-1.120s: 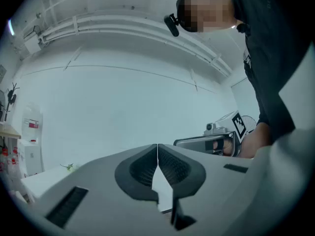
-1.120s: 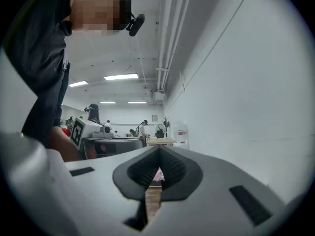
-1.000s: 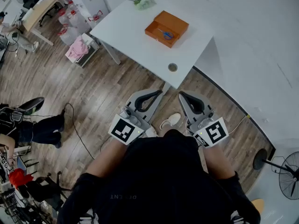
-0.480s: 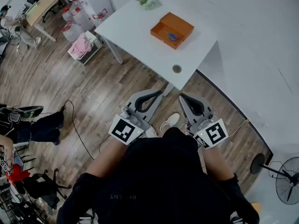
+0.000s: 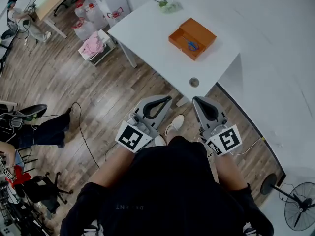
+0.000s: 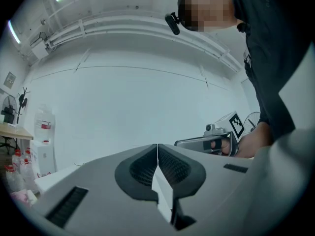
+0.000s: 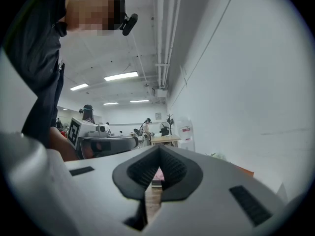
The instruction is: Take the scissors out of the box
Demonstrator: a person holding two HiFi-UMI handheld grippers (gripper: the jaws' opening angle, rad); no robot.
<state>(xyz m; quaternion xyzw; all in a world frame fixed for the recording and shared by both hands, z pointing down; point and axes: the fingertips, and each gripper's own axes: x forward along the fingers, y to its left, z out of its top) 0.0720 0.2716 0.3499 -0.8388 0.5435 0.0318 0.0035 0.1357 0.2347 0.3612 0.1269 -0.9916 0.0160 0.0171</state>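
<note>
An open orange box (image 5: 192, 37) lies on the white table (image 5: 157, 43) at the top of the head view, with the blue-handled scissors (image 5: 191, 45) inside it. Both grippers are held close to the person's body, over the wooden floor and well short of the table. The left gripper (image 5: 166, 99) is shut with nothing between its jaws, and the right gripper (image 5: 196, 100) is shut and empty as well. In the left gripper view the left gripper (image 6: 157, 146) has its pads together. The right gripper view shows the right gripper (image 7: 158, 150) closed too.
A small round metal disc (image 5: 194, 82) sits near the table's front corner, and a green sprig (image 5: 170, 5) at its far edge. A cart with pink cloth (image 5: 92, 47) and water jugs (image 5: 91, 14) stand left of the table. A cable (image 5: 81, 132) crosses the floor; a fan (image 5: 295, 208) stands at the lower right.
The person has stepped toward the table: table and box have slid right and slightly down in the head view. Both grippers stay shut and empty in front of the body.
</note>
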